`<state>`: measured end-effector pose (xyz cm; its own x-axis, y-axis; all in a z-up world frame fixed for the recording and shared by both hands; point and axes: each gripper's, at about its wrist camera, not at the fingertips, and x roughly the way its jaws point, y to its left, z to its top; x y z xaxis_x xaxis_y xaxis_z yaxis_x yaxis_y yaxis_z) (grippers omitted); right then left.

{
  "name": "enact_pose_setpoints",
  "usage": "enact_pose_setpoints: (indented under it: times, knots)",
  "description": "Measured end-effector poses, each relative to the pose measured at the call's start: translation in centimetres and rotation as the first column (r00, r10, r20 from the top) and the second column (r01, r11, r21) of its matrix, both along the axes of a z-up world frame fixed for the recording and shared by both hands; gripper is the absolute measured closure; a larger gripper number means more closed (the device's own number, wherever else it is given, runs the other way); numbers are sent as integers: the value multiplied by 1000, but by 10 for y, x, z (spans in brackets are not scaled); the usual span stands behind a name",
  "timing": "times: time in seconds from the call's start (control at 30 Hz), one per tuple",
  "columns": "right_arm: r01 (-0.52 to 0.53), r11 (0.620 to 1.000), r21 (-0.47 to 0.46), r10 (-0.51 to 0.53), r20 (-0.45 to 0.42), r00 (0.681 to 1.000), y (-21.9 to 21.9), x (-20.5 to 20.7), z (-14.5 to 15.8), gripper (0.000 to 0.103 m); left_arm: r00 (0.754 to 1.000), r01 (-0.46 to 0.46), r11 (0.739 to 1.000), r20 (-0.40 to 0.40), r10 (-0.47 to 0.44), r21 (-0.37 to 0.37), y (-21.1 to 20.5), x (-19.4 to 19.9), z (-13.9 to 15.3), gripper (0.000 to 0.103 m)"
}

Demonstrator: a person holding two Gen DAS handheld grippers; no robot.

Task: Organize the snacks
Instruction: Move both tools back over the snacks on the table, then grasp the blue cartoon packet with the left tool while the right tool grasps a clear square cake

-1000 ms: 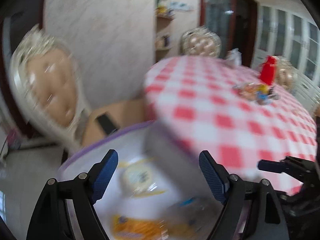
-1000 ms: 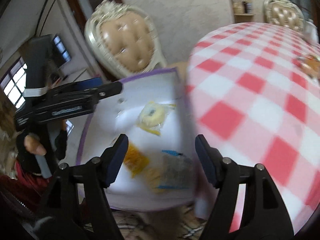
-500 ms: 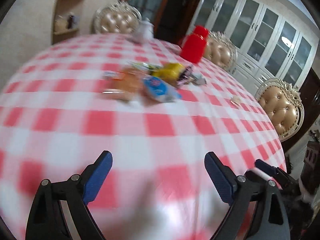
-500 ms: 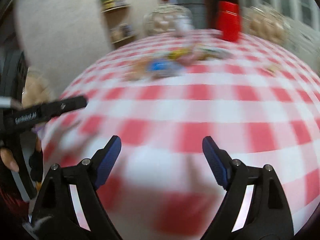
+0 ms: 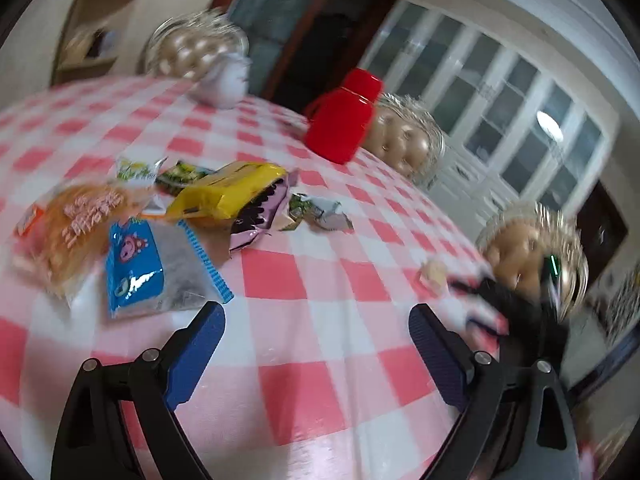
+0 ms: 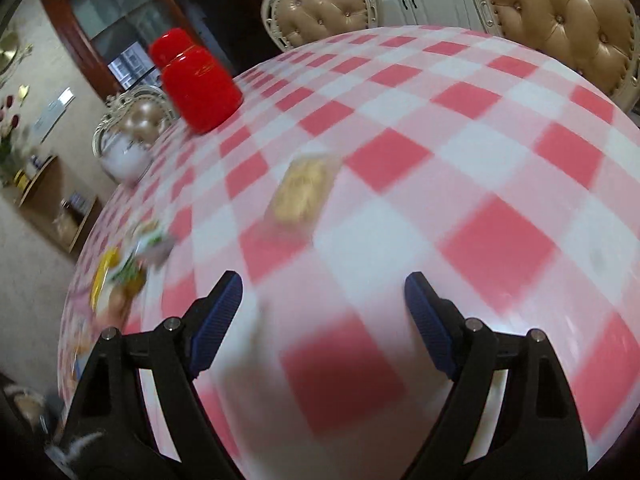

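Note:
A pile of snack packets lies on the red-checked tablecloth (image 5: 320, 288): an orange bag (image 5: 76, 220), a blue packet (image 5: 136, 264), a yellow bag (image 5: 228, 192) and a pink-black packet (image 5: 260, 216). My left gripper (image 5: 316, 340) is open and empty, just short of the blue packet. A small pale snack (image 6: 304, 188) lies alone in the right wrist view, ahead of my open, empty right gripper (image 6: 320, 312). The same snack shows small in the left wrist view (image 5: 432, 276). The pile shows blurred at far left in the right wrist view (image 6: 124, 272).
A red lidded jar (image 5: 344, 120) stands behind the pile; it also shows in the right wrist view (image 6: 196, 84). A white teapot (image 5: 224, 80) stands at the far edge. Padded chairs (image 6: 560, 20) ring the round table. The right gripper (image 5: 516, 308) shows blurred at the right.
Both grippers have swung away from the white tray with snacks beside the table and now face the tabletop. The left one has closed in on the pile, the right one on the lone snack.

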<state>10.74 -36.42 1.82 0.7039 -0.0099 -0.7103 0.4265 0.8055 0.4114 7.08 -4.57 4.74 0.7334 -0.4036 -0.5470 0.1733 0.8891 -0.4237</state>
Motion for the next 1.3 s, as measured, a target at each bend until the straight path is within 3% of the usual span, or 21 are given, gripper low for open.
enact_pose_setpoints:
  times: [0.13,0.27,0.3,0.33,0.37,0.53,0.73,0.93,1.07,1.23,1.3]
  knots:
    - [28,997,-69,-30,-36,999,7,51,0,18,999,-36,998,-2,36,-52,14,-2,2,9]
    - [-1,961,-278,-52,-180,982,28,86,-7,20,997,-63,998,-56,62,-27,20,4,-4,9]
    - [-17,949,-314,-49,-199,979,31,82,-8,29,995,-66,998,-81,64,-21,21,6,-7,9]
    - [-29,945,-325,-38,-197,980,33,78,-8,52,993,-66,998,-99,64,-22,22,7,-10,9]
    - [-38,946,-323,-23,-185,982,32,75,-7,62,990,-69,997,-123,65,-27,24,8,-13,9]
    - [-192,964,-185,178,-90,980,32,40,-8,63,974,-114,993,-196,117,27,33,11,-22,9]
    - [-372,911,-180,372,-38,928,90,-22,6,64,947,-219,974,-228,225,52,51,12,-29,9]
    - [-449,881,-147,451,-20,892,122,-30,4,64,937,-251,960,-218,272,119,51,16,-29,9]
    - [-451,884,-122,454,-11,891,123,-30,6,64,918,-299,936,-214,335,184,57,42,-31,6]
    - [-470,875,-115,474,2,881,130,-31,11,64,925,-247,933,-223,308,263,42,81,-32,5]
    - [-479,870,-115,482,-2,876,133,-31,10,64,938,-181,918,-220,269,353,28,89,-36,5]
